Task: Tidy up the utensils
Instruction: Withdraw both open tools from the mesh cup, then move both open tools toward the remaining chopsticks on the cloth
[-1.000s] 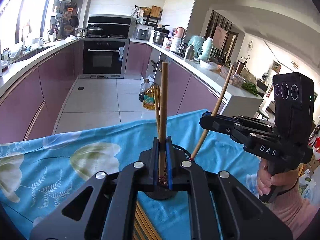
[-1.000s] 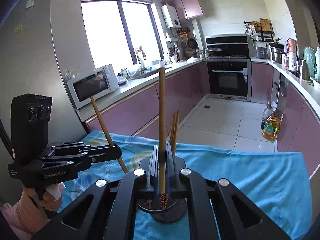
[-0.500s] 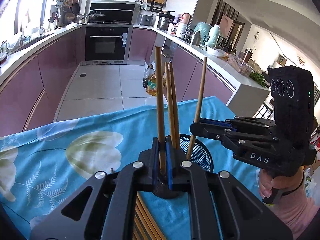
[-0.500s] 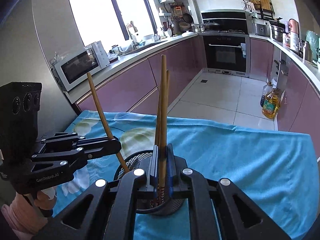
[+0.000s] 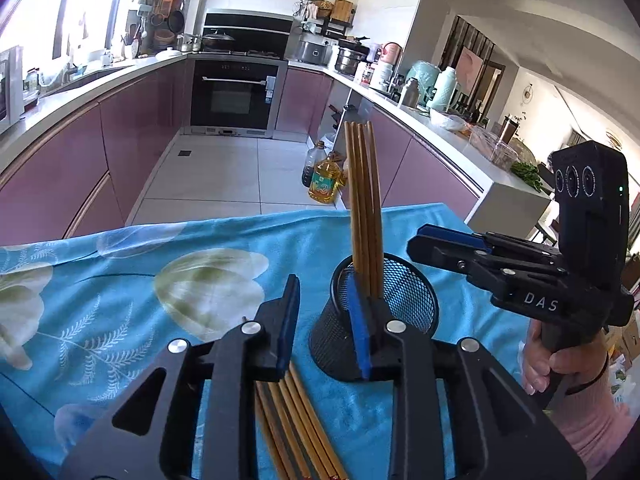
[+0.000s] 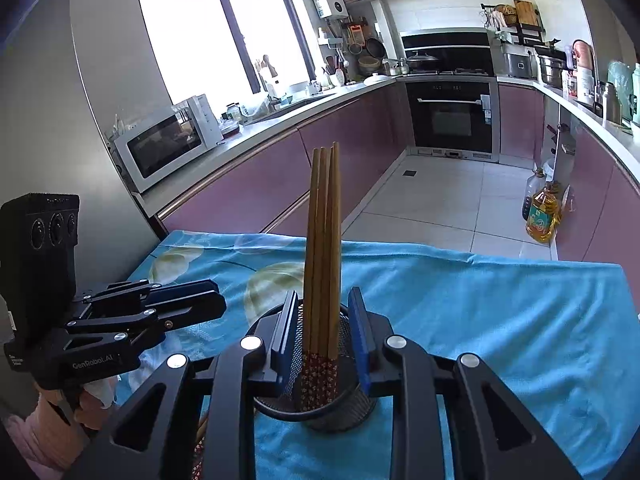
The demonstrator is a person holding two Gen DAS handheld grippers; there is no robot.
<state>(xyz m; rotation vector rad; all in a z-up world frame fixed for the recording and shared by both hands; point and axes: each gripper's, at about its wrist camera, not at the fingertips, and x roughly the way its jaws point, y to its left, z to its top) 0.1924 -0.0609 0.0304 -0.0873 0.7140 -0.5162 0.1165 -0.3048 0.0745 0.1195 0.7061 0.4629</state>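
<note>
Right wrist: chopsticks (image 6: 322, 248) upright in mesh cup (image 6: 320, 408) (tongs (image 6: 323, 334) parted).

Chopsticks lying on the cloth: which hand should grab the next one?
Left, probably. The left gripper is open, and the loose chopsticks lie just beneath it. The right gripper straddles the standing chopsticks in the mesh cup.

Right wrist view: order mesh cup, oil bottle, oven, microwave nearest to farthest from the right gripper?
1. mesh cup: directly under the open right gripper, its chopsticks standing between the jaws.
2. oil bottle: on the floor, right, past the table's far edge.
3. microwave: on the left counter.
4. oven: at the kitchen's far end.
Bottle versus microwave is close; I wouldn't rank them firmly.
</note>
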